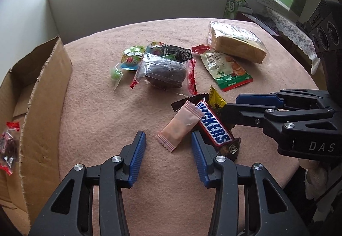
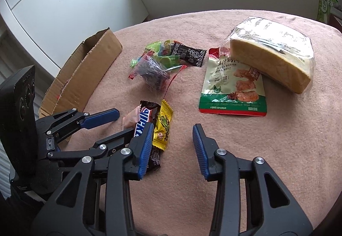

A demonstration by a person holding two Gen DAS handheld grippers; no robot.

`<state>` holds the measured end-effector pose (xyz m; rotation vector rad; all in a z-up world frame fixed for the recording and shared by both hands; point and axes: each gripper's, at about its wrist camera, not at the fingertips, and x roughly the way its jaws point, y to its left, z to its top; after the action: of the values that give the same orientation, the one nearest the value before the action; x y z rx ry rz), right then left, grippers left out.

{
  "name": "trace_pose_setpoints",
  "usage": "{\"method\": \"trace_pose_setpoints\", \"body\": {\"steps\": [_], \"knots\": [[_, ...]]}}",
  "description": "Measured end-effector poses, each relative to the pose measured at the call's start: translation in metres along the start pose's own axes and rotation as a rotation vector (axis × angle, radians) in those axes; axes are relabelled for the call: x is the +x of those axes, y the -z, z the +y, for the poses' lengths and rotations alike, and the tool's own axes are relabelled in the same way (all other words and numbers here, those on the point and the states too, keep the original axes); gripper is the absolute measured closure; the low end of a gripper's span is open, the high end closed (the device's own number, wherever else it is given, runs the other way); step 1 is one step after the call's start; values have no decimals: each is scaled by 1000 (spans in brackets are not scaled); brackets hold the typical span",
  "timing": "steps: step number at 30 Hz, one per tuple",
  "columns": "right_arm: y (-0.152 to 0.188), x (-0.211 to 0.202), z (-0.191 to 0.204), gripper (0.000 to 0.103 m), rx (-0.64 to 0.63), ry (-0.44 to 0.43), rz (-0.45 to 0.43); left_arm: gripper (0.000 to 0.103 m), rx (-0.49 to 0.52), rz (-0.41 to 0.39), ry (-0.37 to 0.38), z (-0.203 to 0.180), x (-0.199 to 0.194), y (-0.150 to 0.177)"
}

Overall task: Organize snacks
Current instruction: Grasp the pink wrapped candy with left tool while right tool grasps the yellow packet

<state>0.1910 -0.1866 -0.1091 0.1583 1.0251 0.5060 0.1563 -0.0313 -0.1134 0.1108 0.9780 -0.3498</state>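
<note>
On the pink tablecloth (image 1: 102, 107) a small heap of sweets lies close to me: a pink wrapped candy (image 1: 179, 126), a Snickers bar (image 1: 213, 124) and a yellow candy (image 1: 215, 98). My left gripper (image 1: 168, 150) stands open, low over the cloth, with the near end of the pink candy between its pads and a gap on both sides. My right gripper (image 2: 173, 139) is open too. The yellow candy (image 2: 163, 129) lies against its left pad, while the right pad stands well clear. Its fingers (image 1: 256, 99) come in from the right over the Snickers bar's far end.
An open cardboard box (image 1: 42, 90) stands at the left with a clear red-edged packet (image 1: 8, 148) in it. Farther back lie a dark cake in clear wrap (image 1: 164, 73), green jelly cups (image 1: 130, 58), a black packet (image 1: 175, 51), a green-white pouch (image 1: 226, 69) and bagged bread (image 1: 237, 43).
</note>
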Motion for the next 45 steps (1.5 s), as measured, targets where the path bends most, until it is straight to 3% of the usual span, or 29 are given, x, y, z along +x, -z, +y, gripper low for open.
{"method": "trace_pose_setpoints", "body": {"steps": [6, 10, 16, 23, 33, 35, 39, 45], "knots": [[-3, 3, -4, 67, -4, 3, 0, 61, 16, 44, 8, 1, 5, -10], [-4, 3, -10, 73, 1, 7, 6, 74, 14, 56, 27, -2, 9, -14], [-1, 1, -5, 73, -37, 36, 8, 87, -14, 54, 17, 3, 10, -15], [-1, 7, 12, 69, -133, 115, 19, 87, -20, 41, -31, 0, 7, -11], [3, 16, 28, 70, -271, 225, 29, 87, 4, 39, -22, -9, 13, -19], [4, 17, 27, 75, -275, 228, 28, 89, -1, 37, -22, -10, 15, -20], [4, 15, 23, 76, -262, 206, 22, 98, -30, 33, -19, -4, 14, -20], [6, 8, 17, 76, -220, 181, -1, 99, -88, 12, -9, 11, 8, -17]]}}
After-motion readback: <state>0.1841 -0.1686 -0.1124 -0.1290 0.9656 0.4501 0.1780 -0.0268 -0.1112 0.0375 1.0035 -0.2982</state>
